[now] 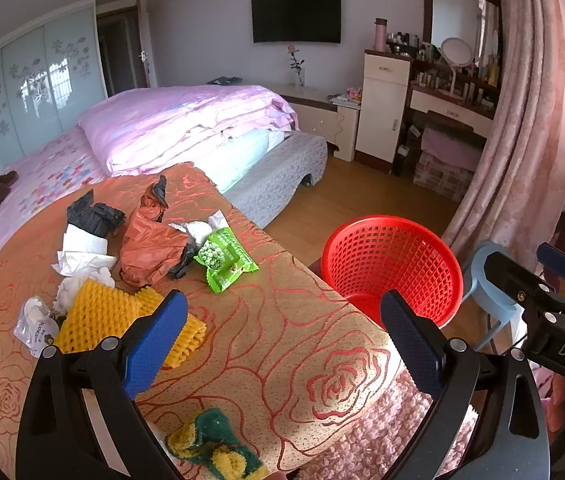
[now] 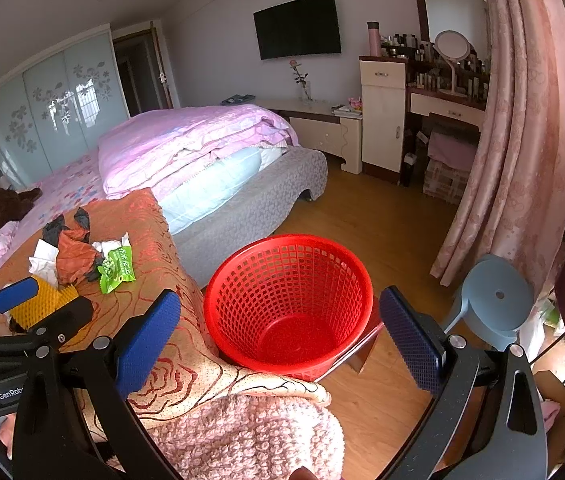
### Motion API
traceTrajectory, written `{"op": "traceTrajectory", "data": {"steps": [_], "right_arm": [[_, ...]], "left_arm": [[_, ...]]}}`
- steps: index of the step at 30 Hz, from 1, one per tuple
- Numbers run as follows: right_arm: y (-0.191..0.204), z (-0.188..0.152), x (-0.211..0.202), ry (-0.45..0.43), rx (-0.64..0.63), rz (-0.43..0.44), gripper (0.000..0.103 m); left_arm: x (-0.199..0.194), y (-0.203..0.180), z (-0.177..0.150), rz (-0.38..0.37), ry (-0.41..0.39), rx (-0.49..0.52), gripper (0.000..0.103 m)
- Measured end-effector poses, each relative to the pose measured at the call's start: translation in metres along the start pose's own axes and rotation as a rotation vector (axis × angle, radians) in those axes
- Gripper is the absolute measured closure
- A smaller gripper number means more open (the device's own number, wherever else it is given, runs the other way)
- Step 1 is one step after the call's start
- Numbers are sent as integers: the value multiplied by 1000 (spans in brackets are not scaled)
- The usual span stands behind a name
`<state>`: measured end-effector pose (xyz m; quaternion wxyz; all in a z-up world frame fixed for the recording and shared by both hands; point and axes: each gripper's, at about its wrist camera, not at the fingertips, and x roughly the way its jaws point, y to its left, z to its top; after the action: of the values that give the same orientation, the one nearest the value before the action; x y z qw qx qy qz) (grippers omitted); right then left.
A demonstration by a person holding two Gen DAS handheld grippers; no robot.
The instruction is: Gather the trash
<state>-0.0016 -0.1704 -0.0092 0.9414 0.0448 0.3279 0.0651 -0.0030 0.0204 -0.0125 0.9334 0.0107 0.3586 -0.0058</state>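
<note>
Left gripper [image 1: 282, 332] and right gripper [image 2: 280, 332] both spread wide, holding nothing. Trash pile on orange rose-patterned blanket [image 1: 274, 332]: green snack packet [image 1: 224, 258], yellow foam net [image 1: 98, 316], crumpled white tissues [image 1: 82, 258]. Empty red plastic mesh basket [image 2: 288, 304] sits on floor beside the bed.

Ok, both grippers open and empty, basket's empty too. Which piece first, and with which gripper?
Probably ease the left gripper forward and left onto the yellow foam net. It is the nearest piece of the pile on the rose-pattern cover, partly behind the left finger, and the red basket is empty. The right gripper looks into the basket.
</note>
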Motion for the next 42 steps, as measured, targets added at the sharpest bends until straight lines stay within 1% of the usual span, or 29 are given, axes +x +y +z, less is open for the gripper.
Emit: {"op": "traceTrajectory", "data": {"steps": [7, 28, 33, 39, 42], "right_arm": [[8, -6, 3, 11, 3, 3, 7], [6, -5, 4, 15, 5, 6, 7], [5, -4, 4, 17, 6, 6, 7], [4, -5, 5, 21, 8, 6, 7], [6, -8, 5, 24, 11, 7, 7]], "left_arm": [[2, 4, -2, 1, 3, 1, 10], [3, 5, -4, 4, 8, 0, 10], [7, 12, -8, 4, 7, -2, 10], [8, 14, -7, 7, 8, -6, 10], [4, 11, -2, 14, 9, -14, 10]]}}
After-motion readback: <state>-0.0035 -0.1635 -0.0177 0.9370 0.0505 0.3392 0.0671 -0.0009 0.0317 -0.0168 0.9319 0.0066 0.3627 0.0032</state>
